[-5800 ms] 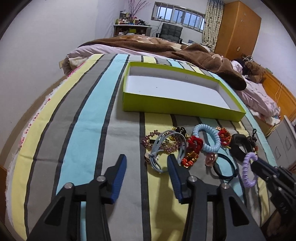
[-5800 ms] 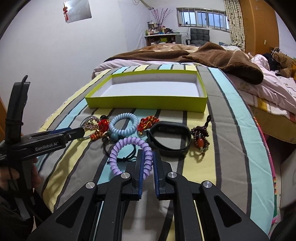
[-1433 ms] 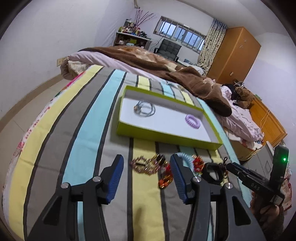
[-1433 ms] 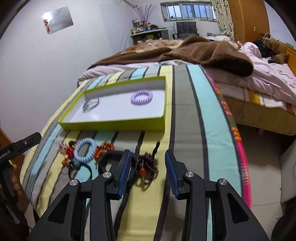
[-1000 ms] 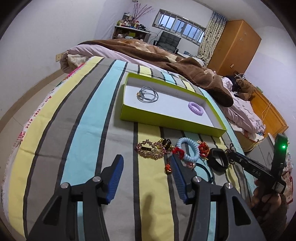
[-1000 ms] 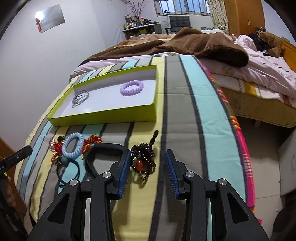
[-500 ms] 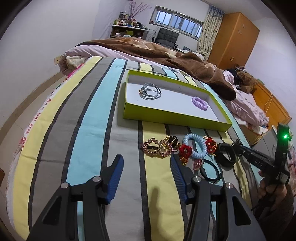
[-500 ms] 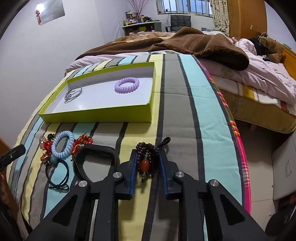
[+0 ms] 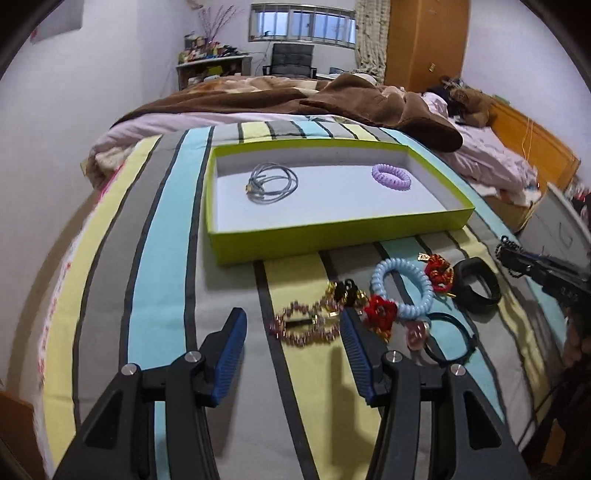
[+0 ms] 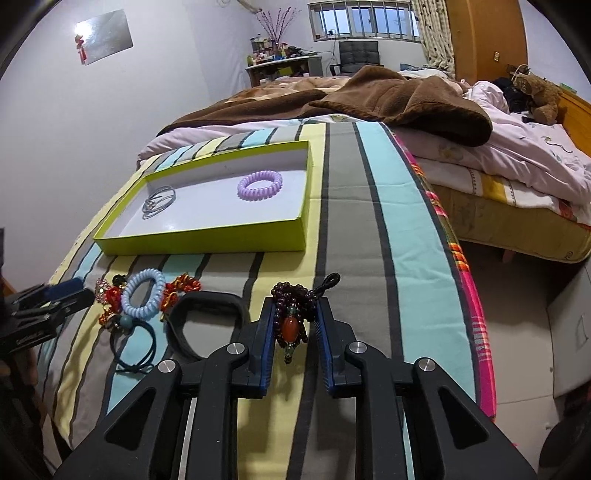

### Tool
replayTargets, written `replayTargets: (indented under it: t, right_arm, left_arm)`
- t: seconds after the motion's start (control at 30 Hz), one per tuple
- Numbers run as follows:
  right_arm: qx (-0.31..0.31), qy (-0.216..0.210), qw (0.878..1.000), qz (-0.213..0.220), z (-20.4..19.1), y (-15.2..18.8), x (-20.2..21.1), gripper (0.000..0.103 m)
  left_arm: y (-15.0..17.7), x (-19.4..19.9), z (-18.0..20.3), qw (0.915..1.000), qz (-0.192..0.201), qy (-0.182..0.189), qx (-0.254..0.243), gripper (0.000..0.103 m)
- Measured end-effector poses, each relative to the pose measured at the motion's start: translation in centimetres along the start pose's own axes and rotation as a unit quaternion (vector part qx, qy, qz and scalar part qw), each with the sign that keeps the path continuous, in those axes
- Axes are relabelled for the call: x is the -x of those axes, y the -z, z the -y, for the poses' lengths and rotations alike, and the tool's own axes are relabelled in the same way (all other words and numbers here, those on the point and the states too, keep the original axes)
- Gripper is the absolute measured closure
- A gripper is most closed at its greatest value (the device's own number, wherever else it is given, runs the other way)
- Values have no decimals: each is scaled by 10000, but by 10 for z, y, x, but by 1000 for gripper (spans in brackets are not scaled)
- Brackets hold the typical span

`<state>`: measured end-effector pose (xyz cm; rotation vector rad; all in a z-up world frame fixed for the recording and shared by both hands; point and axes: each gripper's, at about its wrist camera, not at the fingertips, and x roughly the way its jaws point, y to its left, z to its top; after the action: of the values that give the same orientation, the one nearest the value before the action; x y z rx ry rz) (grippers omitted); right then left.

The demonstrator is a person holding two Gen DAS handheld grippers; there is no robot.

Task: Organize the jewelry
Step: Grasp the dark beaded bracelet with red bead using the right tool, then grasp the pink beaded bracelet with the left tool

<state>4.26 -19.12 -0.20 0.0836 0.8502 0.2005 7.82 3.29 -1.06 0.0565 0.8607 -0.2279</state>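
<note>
A striped bedspread (image 9: 110, 280) covers the near bed; a brown blanket (image 10: 399, 99) lies rumpled at its far end; a teddy bear (image 10: 535, 94) sits far right on pink bedding (image 10: 524, 155); a wooden wardrobe (image 9: 424, 40) stands far right by a curtain (image 9: 369, 40); a cluttered desk (image 9: 210, 64) and dark chair (image 9: 293, 61) sit beneath the far window (image 9: 303, 24).
</note>
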Motion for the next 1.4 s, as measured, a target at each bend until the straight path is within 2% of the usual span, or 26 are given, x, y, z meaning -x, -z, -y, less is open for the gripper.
replayTargets:
  t: [0.13, 0.27, 0.47, 0.53, 0.6, 0.73, 0.9, 1.0, 1.1, 1.27, 1.4]
  right_arm:
    - [12, -22, 10000, -26, -2, 1, -1, 82]
    - [-30, -43, 10000, -52, 0, 3, -2, 82]
    - [-71, -73, 9999, -57, 2, 3, -3, 82]
    - [-81, -95, 9999, -54, 2, 4, -3, 82]
    - [-92, -99, 9999, -59, 1, 4, -3, 82]
    - [-71, -113, 9999, -60, 0, 5, -2, 82]
    - [-80, -129, 9999, -47, 0, 4, -1, 82]
    - [-90, -147, 9998, -34, 0, 5, 0, 82]
    - [-69, -152, 9998, -46, -1, 6, 0, 82]
    - [-78, -183, 9998, -64, -2, 6, -1, 82]
    - [-37, -192, 9998, -88, -5, 5, -3, 82]
  left_arm:
    - [-5, -7, 6, 9992, -41, 323, -217, 48]
    - [-2, -10, 8, 9991, -151, 379, -134, 48]
    - [11, 4, 17, 9966, -258, 776, -118, 48]
    - [13, 6, 22, 9972, -270, 648, -257, 48]
    - [12, 2, 25, 9986, -262, 263, -383, 48]
    - [6, -2, 25, 9985, -213, -37, -508, 48]
    - [3, -3, 23, 9978, -252, -3, -613, 48]
    - [6, -1, 18, 9982, -252, 251, -481, 48]
    - [11, 6, 9, 9989, -152, 233, -367, 49]
    - [14, 15, -5, 9985, -19, 531, -138, 49]
    - [11, 4, 1, 9989, -162, 339, -284, 49]
